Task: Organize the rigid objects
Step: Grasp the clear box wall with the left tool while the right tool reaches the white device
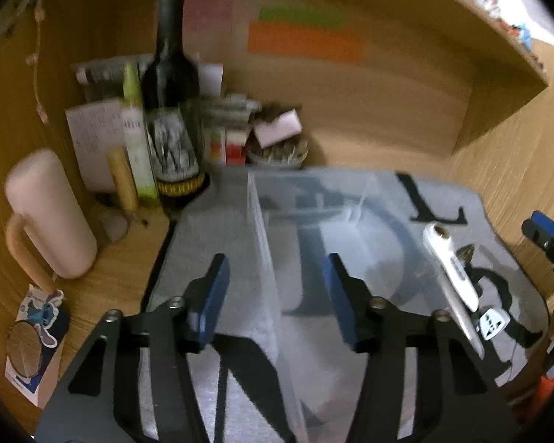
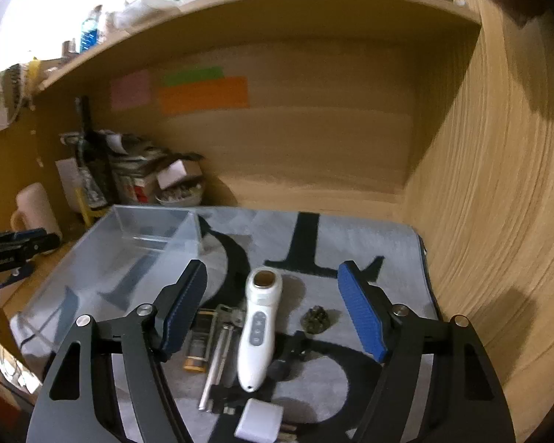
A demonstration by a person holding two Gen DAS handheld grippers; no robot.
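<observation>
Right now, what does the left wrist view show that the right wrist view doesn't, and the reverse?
Only the left wrist view: the left tool straddling the near wall of the clear box, not pressing it, and a sticker card on the desk.

Only the right wrist view: the right tool, open above a metal rod and a white square block.

Both: the clear box, white handheld device, wine bottle and pink mug.
</observation>
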